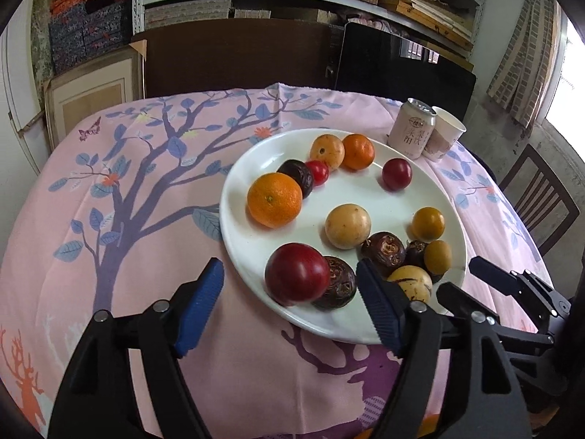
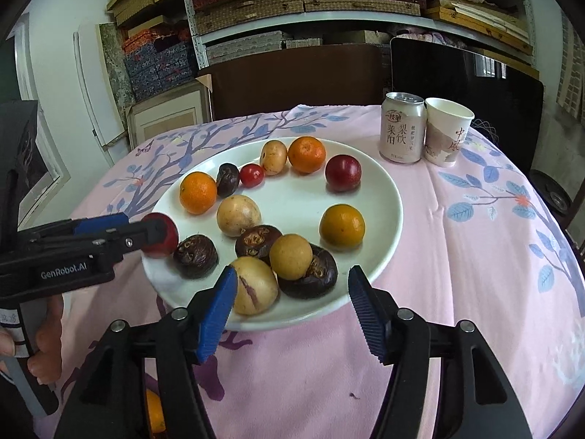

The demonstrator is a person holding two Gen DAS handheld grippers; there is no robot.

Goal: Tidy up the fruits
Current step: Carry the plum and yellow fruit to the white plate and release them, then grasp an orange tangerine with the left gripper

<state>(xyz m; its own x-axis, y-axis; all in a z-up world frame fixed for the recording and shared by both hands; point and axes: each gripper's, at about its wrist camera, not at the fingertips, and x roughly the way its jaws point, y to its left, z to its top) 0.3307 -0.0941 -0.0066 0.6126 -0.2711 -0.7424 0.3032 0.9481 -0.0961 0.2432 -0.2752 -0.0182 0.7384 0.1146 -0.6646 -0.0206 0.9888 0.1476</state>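
A white plate on the pink tablecloth holds several fruits: oranges, red plums, yellow passion fruits and dark wrinkled ones. My left gripper is open, its jaws on either side of a red plum and a dark fruit at the plate's near edge. In the right wrist view the left gripper reaches in from the left at that plum. My right gripper is open, above the plate's near rim, around a streaked yellow fruit and a dark fruit.
A drink can and a paper cup stand behind the plate at the right. A dark chair back and shelves of boxes lie beyond the table. An orange shows below the right gripper. A wooden chair stands right.
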